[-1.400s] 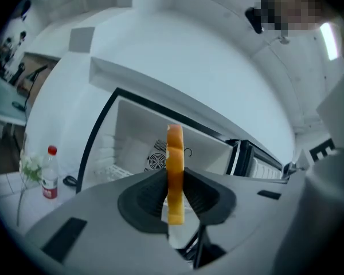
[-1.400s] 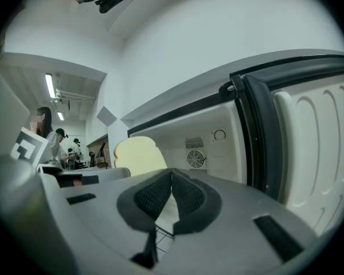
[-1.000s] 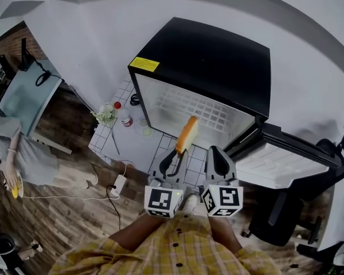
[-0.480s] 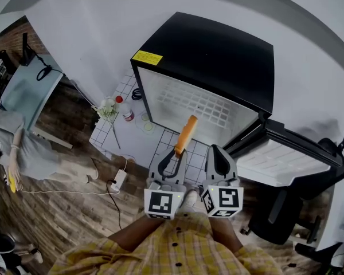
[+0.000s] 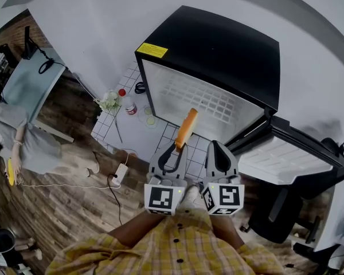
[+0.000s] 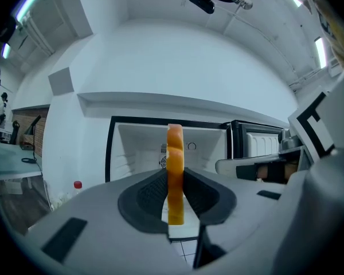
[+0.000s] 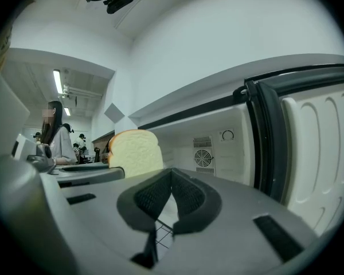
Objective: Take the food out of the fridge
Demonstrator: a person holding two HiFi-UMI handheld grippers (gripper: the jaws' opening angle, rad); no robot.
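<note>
A slice of bread with an orange crust [image 5: 187,128] stands edge-on between the jaws of my left gripper [image 5: 174,151], which is shut on it just in front of the fridge. In the left gripper view the slice [image 6: 175,176] rises upright between the pads. From the right gripper view its pale face [image 7: 136,152] shows at the left. My right gripper [image 5: 216,153] hangs beside the left one, shut, nothing in it [image 7: 170,192]. The small black fridge [image 5: 218,56] stands open, its white inside [image 5: 200,105] with a wire shelf showing no food. Its door [image 5: 281,159] is swung out to the right.
A bottle with a red cap [image 5: 127,106], a plant [image 5: 108,101] and small dishes sit on the white tiled floor left of the fridge. A power strip and cable [image 5: 120,175] lie on the wooden floor. A black chair [image 5: 327,159] stands right. A person stands at the far left.
The view has shifted slightly, and the fridge sits a little further right in the picture. Both grippers and the bread keep their places.
</note>
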